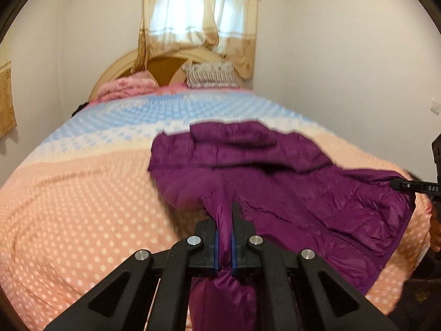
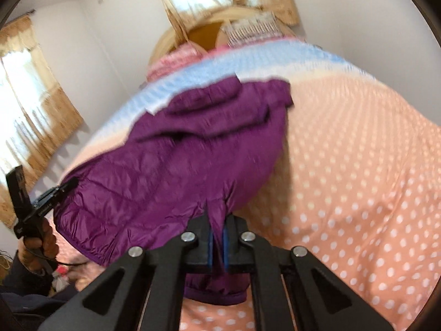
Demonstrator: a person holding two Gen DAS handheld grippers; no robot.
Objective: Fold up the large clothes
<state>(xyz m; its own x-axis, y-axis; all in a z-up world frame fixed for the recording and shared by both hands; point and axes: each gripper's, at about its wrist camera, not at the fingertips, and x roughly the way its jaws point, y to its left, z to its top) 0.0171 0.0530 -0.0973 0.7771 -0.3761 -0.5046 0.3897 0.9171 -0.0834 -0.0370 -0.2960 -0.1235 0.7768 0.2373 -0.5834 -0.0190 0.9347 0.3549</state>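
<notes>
1. Left wrist view: we count one purple jacket (image 1: 275, 182), one bed (image 1: 69, 207), two pillows at the headboard, and two grippers, one in each of our hands.
2. Our left gripper (image 1: 226, 237) has its jaws clenched on a bunched fold of the jacket; the fabric passes between the blue pads and hangs out below them.
3. Our right gripper (image 2: 217, 245), in the right wrist view, likewise has its jaws clamped on a pinch of the jacket's near edge.
4. The jacket lies across the middle of the bed, its near side lifted off the bedspread by both grippers, its far side rumpled in folds.
5. It is deep purple, shiny and quilted in small puffy panels, with a gathered hem.
6. The bedspread is soft-looking, peach with white dots, turning to blue-and-white checks further up.
7. A rounded cream headboard (image 1: 121, 69) stands under a window with gold curtains (image 1: 201, 16).
</notes>
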